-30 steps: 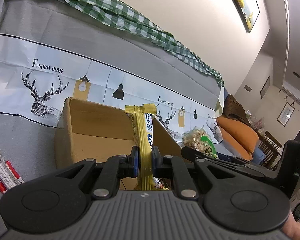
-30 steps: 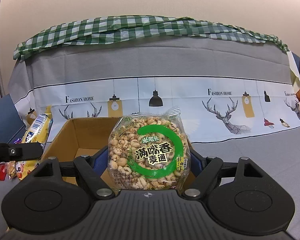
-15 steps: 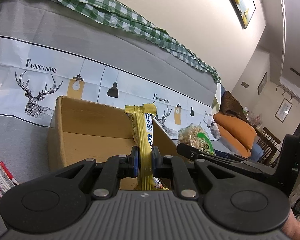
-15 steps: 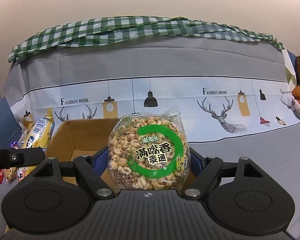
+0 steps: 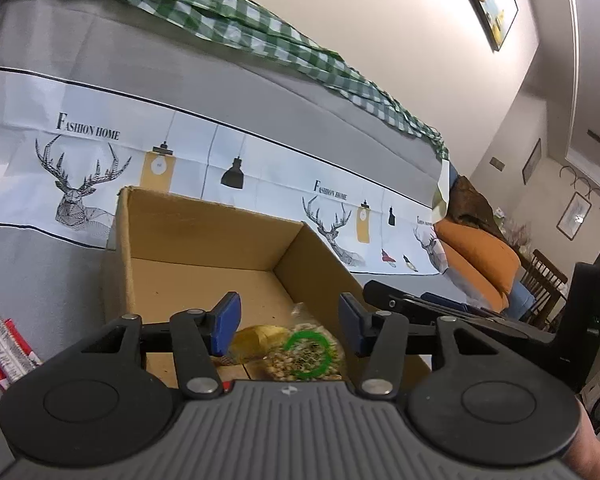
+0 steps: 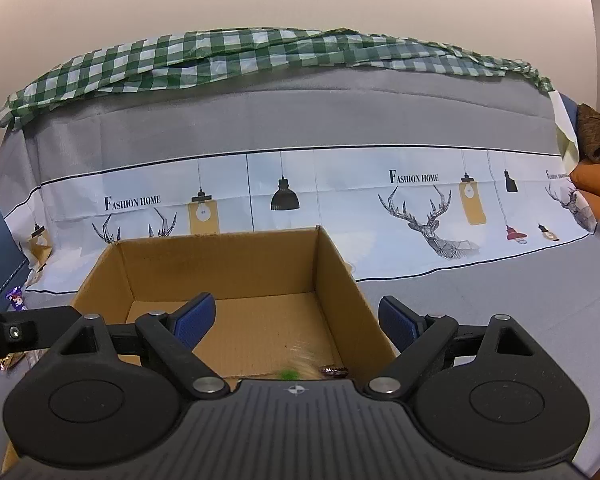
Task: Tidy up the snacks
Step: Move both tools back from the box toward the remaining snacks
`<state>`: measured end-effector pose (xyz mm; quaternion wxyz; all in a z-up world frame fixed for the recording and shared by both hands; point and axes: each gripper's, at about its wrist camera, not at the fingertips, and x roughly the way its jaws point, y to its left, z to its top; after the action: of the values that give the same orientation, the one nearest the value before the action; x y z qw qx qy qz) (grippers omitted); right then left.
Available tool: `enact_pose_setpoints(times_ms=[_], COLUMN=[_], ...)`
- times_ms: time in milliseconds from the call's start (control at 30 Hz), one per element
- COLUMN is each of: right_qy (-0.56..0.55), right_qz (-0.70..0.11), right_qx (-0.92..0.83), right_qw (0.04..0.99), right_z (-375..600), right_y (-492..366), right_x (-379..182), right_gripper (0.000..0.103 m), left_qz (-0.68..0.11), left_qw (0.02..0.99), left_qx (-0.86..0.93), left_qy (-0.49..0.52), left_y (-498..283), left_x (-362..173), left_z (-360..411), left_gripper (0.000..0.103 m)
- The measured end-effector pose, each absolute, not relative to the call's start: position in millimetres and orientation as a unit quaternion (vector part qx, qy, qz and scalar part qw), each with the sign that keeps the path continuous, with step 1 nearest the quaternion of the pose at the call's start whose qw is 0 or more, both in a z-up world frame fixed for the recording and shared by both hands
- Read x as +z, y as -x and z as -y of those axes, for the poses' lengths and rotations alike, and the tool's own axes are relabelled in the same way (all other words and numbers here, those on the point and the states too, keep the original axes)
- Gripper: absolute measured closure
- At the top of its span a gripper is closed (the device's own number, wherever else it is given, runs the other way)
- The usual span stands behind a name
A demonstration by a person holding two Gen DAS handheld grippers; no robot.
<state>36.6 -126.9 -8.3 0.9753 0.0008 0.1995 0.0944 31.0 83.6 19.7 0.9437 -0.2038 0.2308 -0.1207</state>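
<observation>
Your left gripper (image 5: 290,330) hangs over the box (image 5: 204,248), jaws opening, nothing between the pads. Your right gripper (image 6: 296,322) does likewise, jaws widening and empty. Both point into the box, likely so snacks land inside. The puffed bag (image 5: 308,354) and yellow bar (image 5: 256,340) lie on its floor. More snacks (image 5: 4,340) wait outside, left.

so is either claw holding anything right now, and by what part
Nothing is held. The left claw and right claw are both opening, empty; the yellow snack and puffed-grain bag lie in the box.
</observation>
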Motion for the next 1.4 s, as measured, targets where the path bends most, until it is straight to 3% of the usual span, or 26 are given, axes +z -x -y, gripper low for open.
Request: enact_pose_setpoints(times_ms=[200,267,367,467,733,867,1400], right_qy=[-0.002,-0.004,-0.008,-0.016,-0.018,0.004,0.101], right_qz=[-0.198,-0.196,-0.198,-0.201,-0.198,-0.194,-0.195], right_qx=[0.099,0.103,0.116,0.135,0.182,0.216,0.340], right_qw=[0.975,0.975,0.973,0.970,0.963,0.957,0.914], right_z=[119.7,116.1,110.2,102.6,70.3,46.3,-80.4], right_y=[-33.4,-31.4,-28.5,-24.4,-6.7,5.6,62.0], right_x=[-7.7,-7.6,-7.8,-7.2,-4.3,-3.3,-41.8], right_gripper=[0.023,0.036,0.052,0.060,0.059,0.059,0.055], left_qz=[-0.227,-0.231,-0.233,-0.235,-0.295,-0.312,-0.343], left_qw=[0.947,0.948,0.951,0.951,0.950,0.929,0.885], left_qx=[-0.117,-0.112,-0.096,-0.073,-0.031,0.019,0.086], left_qy=[0.192,0.187,0.181,0.187,0.101,0.198,0.304], left_y=[-19.4,-15.2,-6.5,4.3,24.8,33.4,34.1], left_x=[23.6,23.7,25.6,28.0,20.9,7.1,-15.6], left_z=[-95.8,-101.8,-114.4,-134.3,-194.8,-247.2,-300.4], left_gripper=[0.072,0.082,0.083,0.083,0.083,0.083,0.082])
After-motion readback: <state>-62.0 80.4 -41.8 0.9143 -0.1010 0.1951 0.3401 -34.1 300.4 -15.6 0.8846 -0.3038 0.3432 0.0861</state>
